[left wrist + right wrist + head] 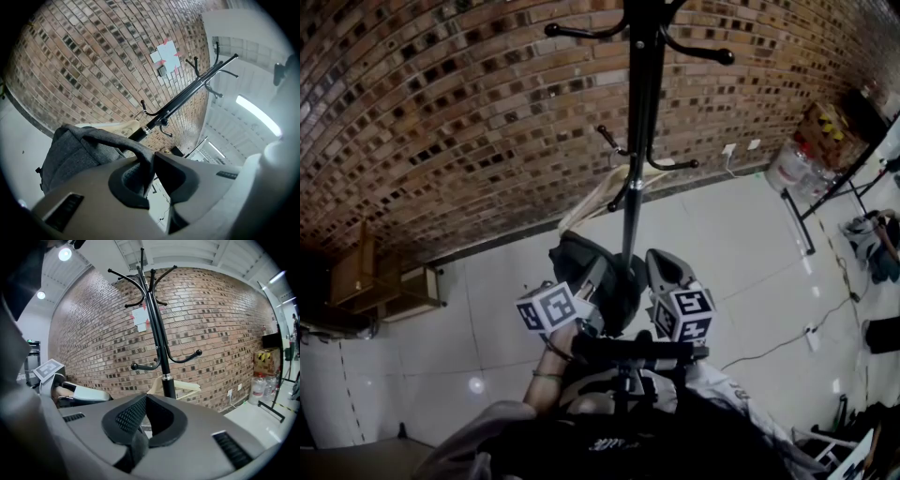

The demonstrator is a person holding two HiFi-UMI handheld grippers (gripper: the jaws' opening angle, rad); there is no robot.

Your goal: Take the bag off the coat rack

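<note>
The left claw [151, 165] is clamping the handle [133, 149] of the bag [75, 154] near the coat rack [187, 96], the right claw [144, 404] sitting closed, empty; holding firm while backing off is looking wise.

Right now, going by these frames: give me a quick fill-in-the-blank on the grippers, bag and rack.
1. The left gripper is shut on the handle of the ____ bag.
2. The right gripper, jaws together, holds ____.
3. The wall behind the rack is made of ____.
Missing words: grey; nothing; brick.
</note>
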